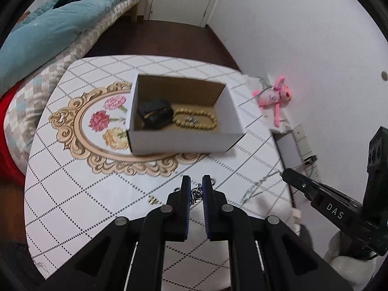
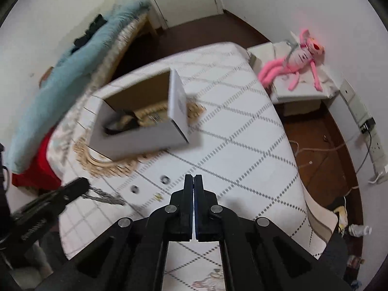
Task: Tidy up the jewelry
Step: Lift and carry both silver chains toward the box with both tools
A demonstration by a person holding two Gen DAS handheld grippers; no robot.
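Note:
An open white cardboard box stands on the table and holds a black pouch, a beige bead bracelet and small silver pieces. My left gripper is shut on a silver chain that hangs between its fingers above the table, in front of the box. In the right wrist view the chain trails from the left gripper. My right gripper is shut; in the left wrist view it touches a thin chain. Small gold earrings and two silver rings lie on the table.
The table has a white diamond-pattern cloth with a floral medallion. A bed with a blue quilt is on the left. A pink plush toy lies on a low white stand to the right. A power strip and cables are by the wall.

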